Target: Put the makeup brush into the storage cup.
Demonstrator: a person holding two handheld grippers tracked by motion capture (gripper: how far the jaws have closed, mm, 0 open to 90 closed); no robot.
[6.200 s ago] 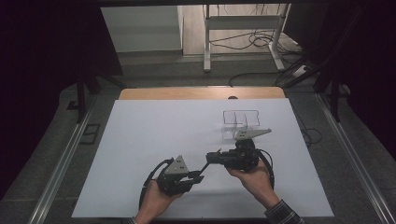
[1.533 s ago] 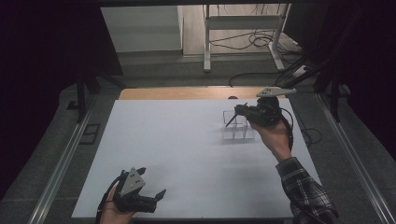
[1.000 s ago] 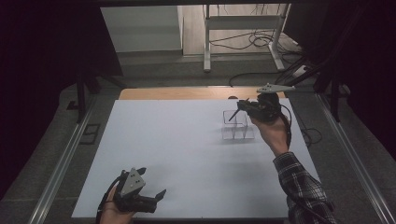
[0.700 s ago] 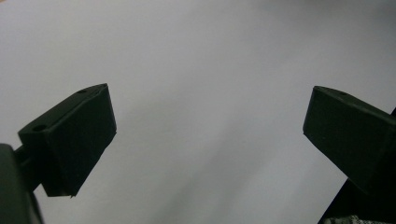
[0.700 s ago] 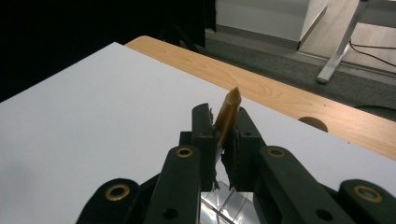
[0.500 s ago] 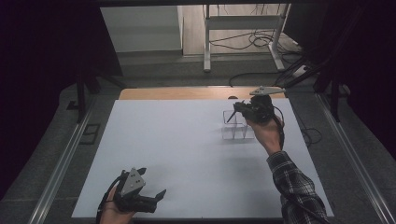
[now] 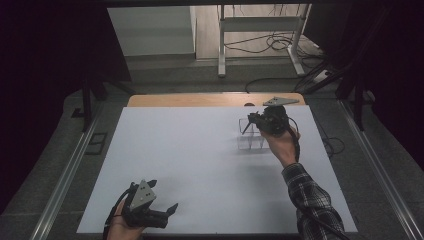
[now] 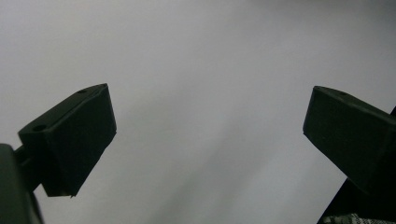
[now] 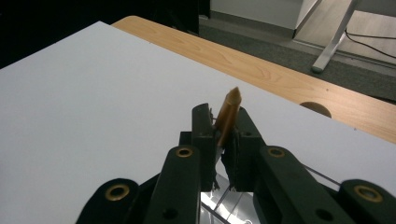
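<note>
The right gripper (image 9: pixel 223 140), jaws clamped on a brown stick (image 9: pixel 227 116), hovers over the clear rack (image 7: pixel 251 135); next, lower it in. The left gripper (image 7: pixel 150 212) rests open.

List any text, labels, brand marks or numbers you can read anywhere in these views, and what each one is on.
None: no readable text, label or number.
The brown pointed pencil-like stick shut in the right gripper shows no print.
The clear rack is unmarked.
The left gripper, its grey plate and the white tabletop are blank.
</note>
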